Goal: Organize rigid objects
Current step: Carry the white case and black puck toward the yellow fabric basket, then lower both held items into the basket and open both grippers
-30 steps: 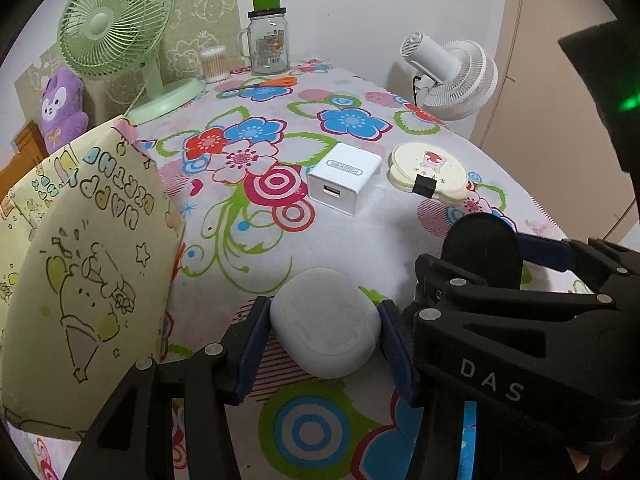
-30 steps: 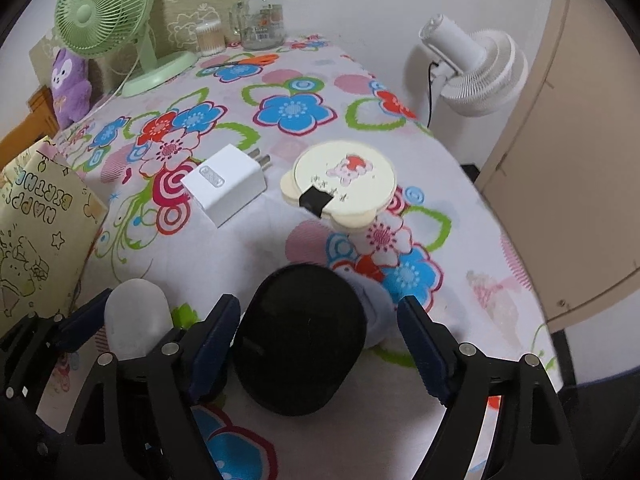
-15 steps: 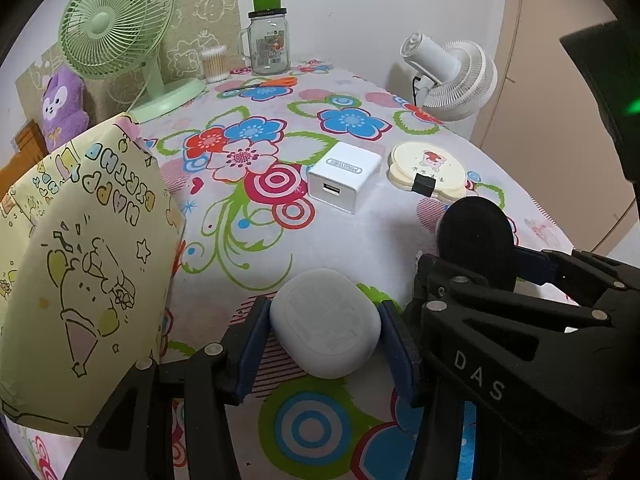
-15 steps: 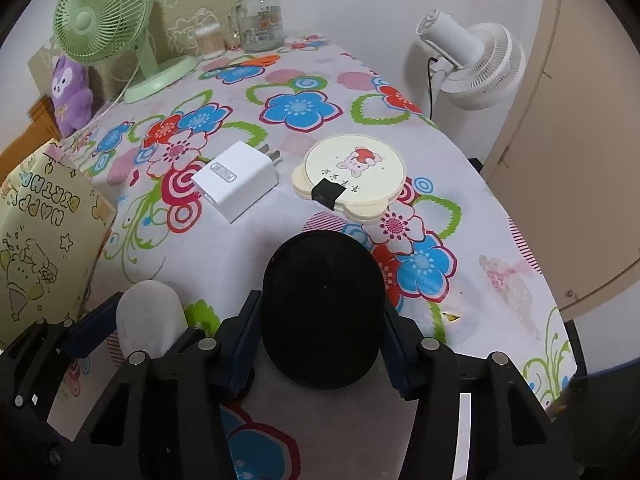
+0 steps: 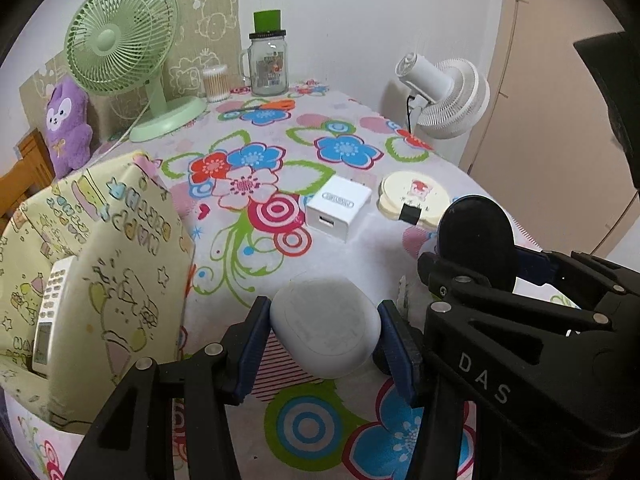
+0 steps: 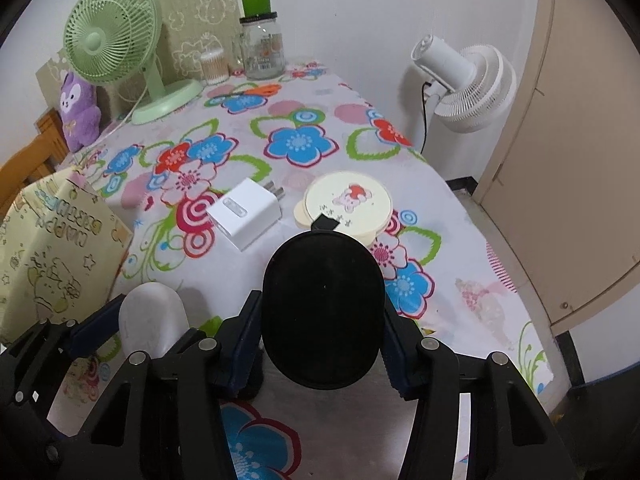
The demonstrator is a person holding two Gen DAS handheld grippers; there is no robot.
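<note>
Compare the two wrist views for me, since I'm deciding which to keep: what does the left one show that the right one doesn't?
Only the left wrist view shows a white remote inside the yellow gift bag. Only the right wrist view shows the white charger's prongs. Both show the white case held in the left tongs, the black oval case held in the right tongs, and the cream round case.

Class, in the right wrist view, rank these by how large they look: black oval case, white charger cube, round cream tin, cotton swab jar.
1. black oval case, though it sits nearest the camera
2. round cream tin
3. white charger cube
4. cotton swab jar, farthest away
</note>
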